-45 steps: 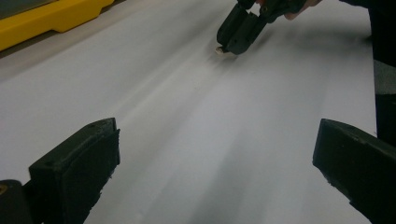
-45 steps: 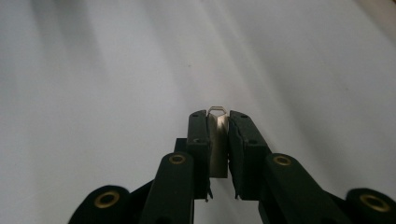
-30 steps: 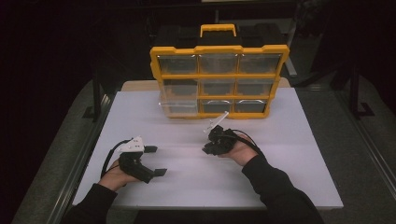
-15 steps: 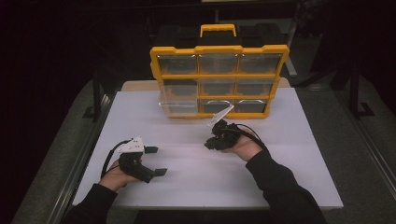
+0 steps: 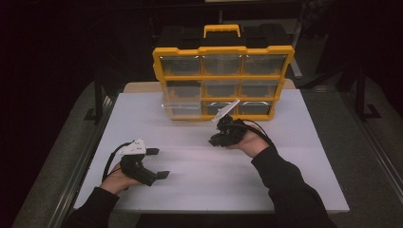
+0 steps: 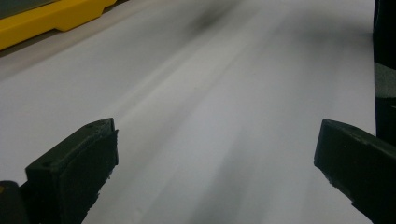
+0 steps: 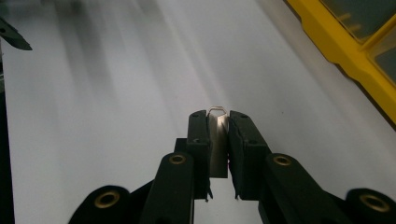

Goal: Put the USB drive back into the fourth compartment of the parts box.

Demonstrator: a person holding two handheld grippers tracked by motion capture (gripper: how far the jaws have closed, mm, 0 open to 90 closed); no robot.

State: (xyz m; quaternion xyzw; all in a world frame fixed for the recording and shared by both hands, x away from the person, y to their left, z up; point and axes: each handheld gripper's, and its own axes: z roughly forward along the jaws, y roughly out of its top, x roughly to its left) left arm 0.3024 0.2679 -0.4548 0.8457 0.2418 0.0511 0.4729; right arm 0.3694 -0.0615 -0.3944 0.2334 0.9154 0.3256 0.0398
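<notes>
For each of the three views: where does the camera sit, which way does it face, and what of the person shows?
High view: above the person's side, looking forward and down on the white table; both forearms, left gripper and right gripper show.
Left gripper view: on the left gripper, looking low across the table; jaws wide apart.
Right gripper view: on the right gripper, looking along the table; jaws clamp a small metal piece.
Shared: all three show the yellow organizer.

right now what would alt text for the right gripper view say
Two black jaws of the right gripper pinch a small silvery metal piece above a white table; a yellow organizer case edges the upper right.
</notes>
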